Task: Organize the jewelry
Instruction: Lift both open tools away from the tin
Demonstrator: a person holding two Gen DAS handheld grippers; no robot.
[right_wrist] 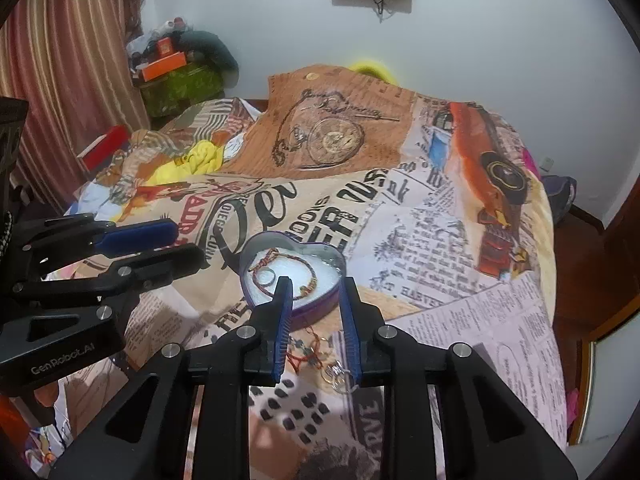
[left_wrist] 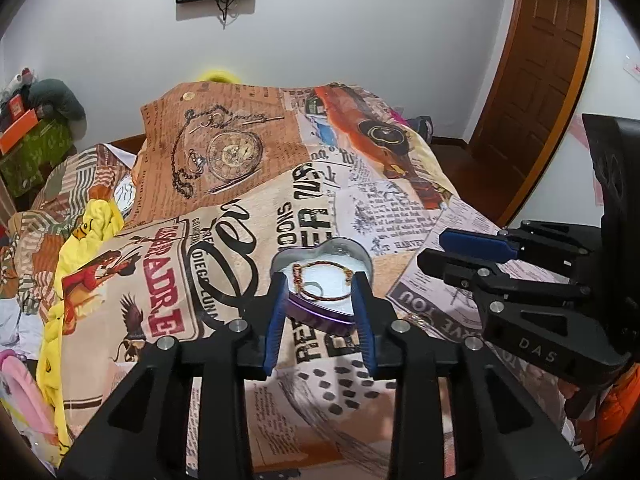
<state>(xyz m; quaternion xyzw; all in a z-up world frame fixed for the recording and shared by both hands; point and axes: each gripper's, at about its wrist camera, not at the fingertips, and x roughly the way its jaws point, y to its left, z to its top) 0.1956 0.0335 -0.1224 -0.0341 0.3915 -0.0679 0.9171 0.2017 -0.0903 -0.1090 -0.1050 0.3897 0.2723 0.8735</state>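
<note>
From the left wrist, the left gripper [left_wrist: 322, 286] has its blue fingers [left_wrist: 276, 320] spread with nothing between them. Straight ahead along them sits a heart-shaped tin [left_wrist: 320, 280] on the bed [left_wrist: 160, 280], a braided bracelet [left_wrist: 322, 282] coiled on its white lining. The right gripper [left_wrist: 452, 248] hangs to the right of the tin, side on, its fingers slightly apart and holding nothing.

From the right wrist, that gripper's fingers [right_wrist: 285, 320] frame the tin's near edge. A ring [right_wrist: 265, 277] lies inside beside the bracelet. Loose jewelry [right_wrist: 316, 354] lies on the bed in front of the tin, directly between these fingers, so the right hand looks nearer to it. A printed bedspread covers the bed; a white wall [right_wrist: 280, 20] and striped curtain [right_wrist: 60, 60] stand behind.
</note>
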